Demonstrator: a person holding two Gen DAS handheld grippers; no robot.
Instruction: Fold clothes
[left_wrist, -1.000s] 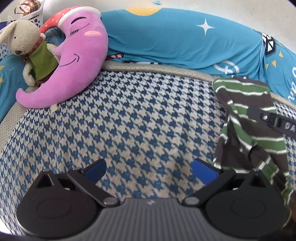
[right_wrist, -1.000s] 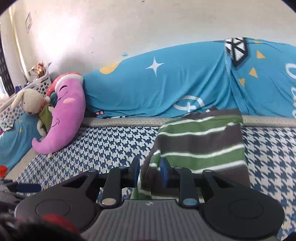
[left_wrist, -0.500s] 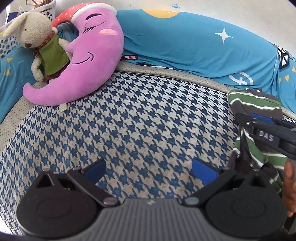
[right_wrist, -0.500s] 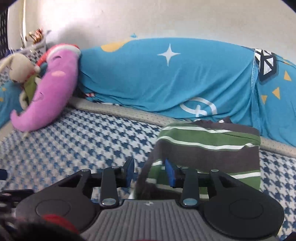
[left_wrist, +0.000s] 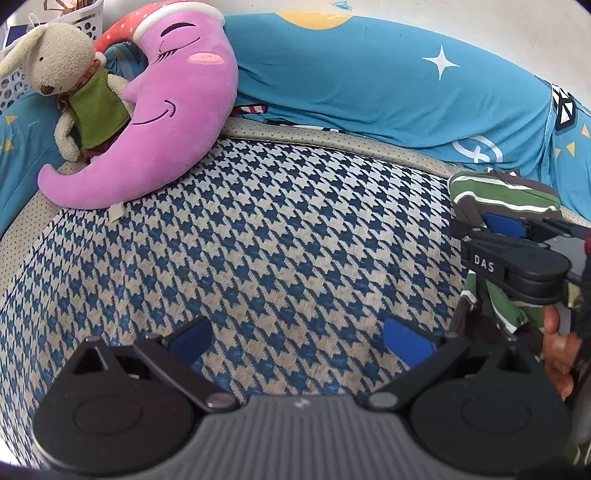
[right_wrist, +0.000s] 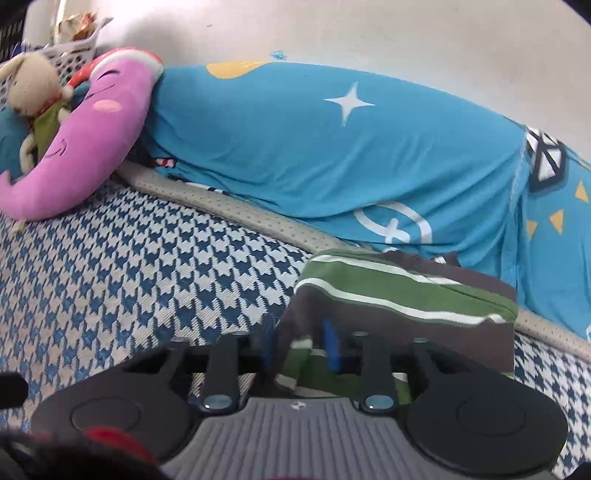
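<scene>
A green, brown and white striped garment (right_wrist: 406, 291) lies folded on the houndstooth bed cover (right_wrist: 147, 277), close to the blue duvet. My right gripper (right_wrist: 297, 343) has the garment's near folded edge between its blue pads, and its jaws are closing on the cloth. In the left wrist view the same garment (left_wrist: 506, 192) sits at the right edge with the right gripper (left_wrist: 495, 236) over it. My left gripper (left_wrist: 299, 336) hangs open above bare bed cover (left_wrist: 277, 240), nothing between its fingers, well left of the garment.
A purple moon pillow (left_wrist: 166, 122) and a stuffed rabbit (left_wrist: 62, 66) lie at the back left beside a white basket (left_wrist: 74, 14). A long blue duvet (left_wrist: 369, 85) runs along the wall. A person's hand (left_wrist: 557, 350) shows at the right edge.
The right gripper has swung lower and rolled, carrying the garment's edge, and its jaws have narrowed on the cloth. The garment looks shorter and more bunched. The left gripper has stayed open.
</scene>
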